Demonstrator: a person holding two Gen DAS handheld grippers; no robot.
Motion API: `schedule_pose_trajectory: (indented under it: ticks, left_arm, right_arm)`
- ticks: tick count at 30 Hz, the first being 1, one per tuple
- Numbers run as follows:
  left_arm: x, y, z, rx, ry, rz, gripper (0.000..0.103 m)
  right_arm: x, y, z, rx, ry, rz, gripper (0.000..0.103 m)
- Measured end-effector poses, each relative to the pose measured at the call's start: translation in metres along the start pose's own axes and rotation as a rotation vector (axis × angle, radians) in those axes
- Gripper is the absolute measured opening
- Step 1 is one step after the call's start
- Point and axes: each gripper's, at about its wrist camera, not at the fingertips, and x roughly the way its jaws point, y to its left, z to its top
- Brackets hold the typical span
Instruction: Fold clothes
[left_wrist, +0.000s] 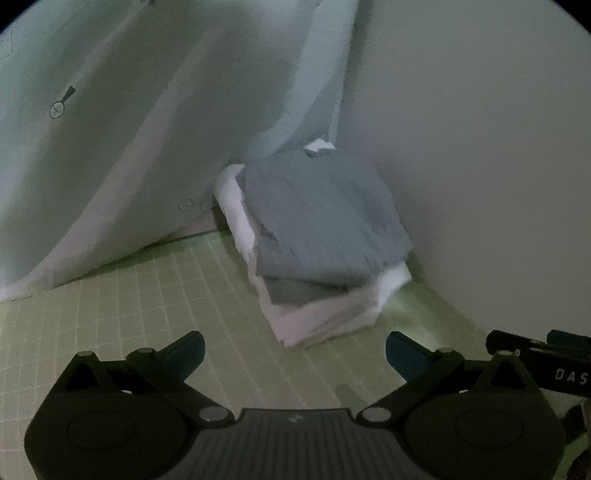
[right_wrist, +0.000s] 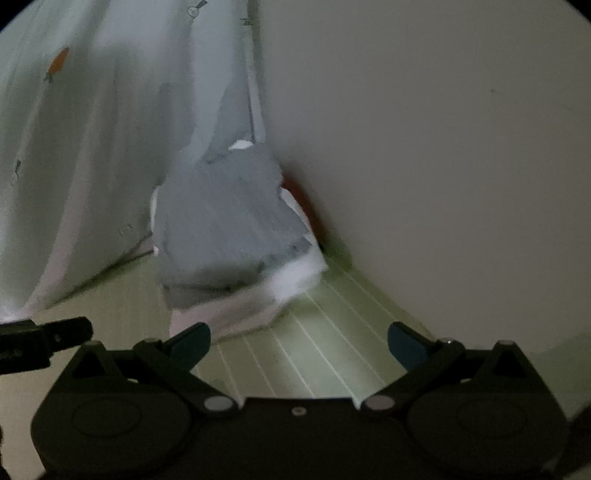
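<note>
While both the left gripper (left_wrist: 294, 350) and right gripper (right_wrist: 298, 341) hang empty with jaws wide apart, the folded grey garment (left_wrist: 321, 218) rests atop white folded clothes (left_wrist: 325, 314) on the green table (left_wrist: 147, 314), likely soft, light, best pinched at an edge.

Both wrist views look forward and down from low over the pale green gridded mat (left_wrist: 155, 295), sharing the folded grey-and-white stack of clothes (left_wrist: 317, 229) near 12 o'clock, against the white hanging curtain (right_wrist: 85, 166) and plain wall (right_wrist: 424, 147).
</note>
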Motion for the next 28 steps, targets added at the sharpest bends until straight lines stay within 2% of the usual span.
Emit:
schedule_pose_trajectory:
  ticks: [10, 28]
  left_arm:
    - [-0.010, -0.002, -0.015, 0.051, 0.007, 0.014, 0.103]
    - [-0.012, -0.004, -0.016, 0.051, 0.013, -0.006, 0.103]
  right_arm:
    - [-0.016, -0.001, -0.026, 0.028, 0.031, 0.003, 0.103]
    - [-0.019, 0.002, -0.027, 0.019, 0.021, -0.005, 0.103]
